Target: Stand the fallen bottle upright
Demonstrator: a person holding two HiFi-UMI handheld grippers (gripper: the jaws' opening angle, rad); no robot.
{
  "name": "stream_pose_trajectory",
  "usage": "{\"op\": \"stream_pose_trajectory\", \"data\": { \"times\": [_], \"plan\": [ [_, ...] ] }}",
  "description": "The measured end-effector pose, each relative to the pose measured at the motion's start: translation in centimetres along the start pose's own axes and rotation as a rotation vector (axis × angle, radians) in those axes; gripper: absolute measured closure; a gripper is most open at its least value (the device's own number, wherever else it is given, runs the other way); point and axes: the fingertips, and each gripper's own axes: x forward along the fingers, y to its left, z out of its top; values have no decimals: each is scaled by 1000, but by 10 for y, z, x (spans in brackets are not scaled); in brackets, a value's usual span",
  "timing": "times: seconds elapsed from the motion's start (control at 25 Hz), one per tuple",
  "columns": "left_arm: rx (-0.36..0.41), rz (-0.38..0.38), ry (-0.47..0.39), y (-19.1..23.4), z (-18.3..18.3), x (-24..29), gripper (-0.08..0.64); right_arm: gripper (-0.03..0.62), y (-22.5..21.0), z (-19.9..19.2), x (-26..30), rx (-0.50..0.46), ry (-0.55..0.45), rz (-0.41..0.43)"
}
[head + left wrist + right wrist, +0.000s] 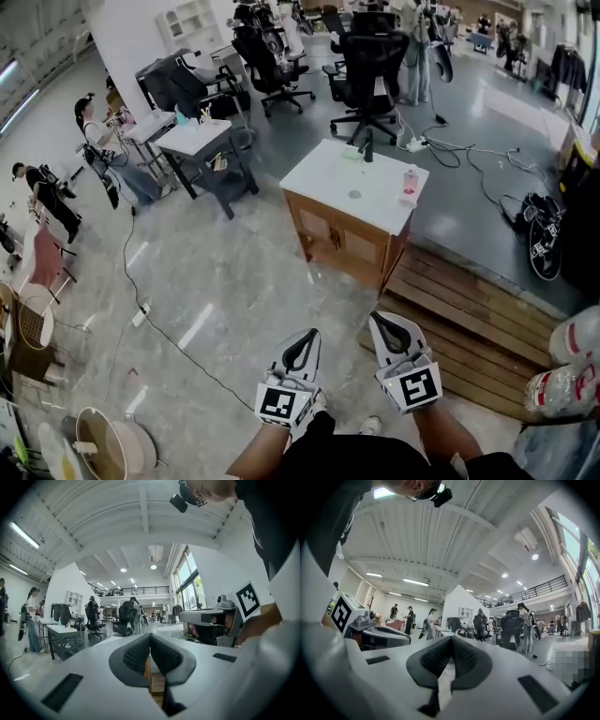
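My left gripper [302,345] and right gripper [389,330] are both shut on nothing, well short of the worktop [352,192]; the bottle [409,187] sits at its right edge, so I judge a closed-jaw or clumsy reach could shove it off.

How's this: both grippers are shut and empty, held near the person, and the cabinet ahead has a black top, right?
Not quite: the head view shows the cabinet has a white top, not black. The rest holds: the left gripper and the right gripper are shut and empty, held near the person.
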Motion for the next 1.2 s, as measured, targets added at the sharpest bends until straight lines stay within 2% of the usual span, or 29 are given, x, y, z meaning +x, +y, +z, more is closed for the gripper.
{"op": "stream_pose_trajectory", "data": {
  "times": [0.32,0.52,0.68,0.76,1.08,1.16,1.2],
  "plan": [
    [8,-11,56,3,-5,-8,541,578,5,32,-17,40,-121,-60],
    [4,-3,58,12,-9,-5,541,577,2,25,-14,29,-105,-67],
    [-2,-9,47,24,-12,-5,541,577,-1,9,-8,-17,-34,-89],
    [0,-5,34,31,-10,-2,541,565,-2,8,-2,-29,-32,-92],
    [-3,5,48,69,-15,7,541,334,2,-5,40,-39,34,-70],
    [-3,4,47,80,-17,11,541,249,2,-10,54,-41,45,-73],
    [-3,3,43,86,-18,13,541,186,1,-12,60,-38,46,-79]
  ]
}}
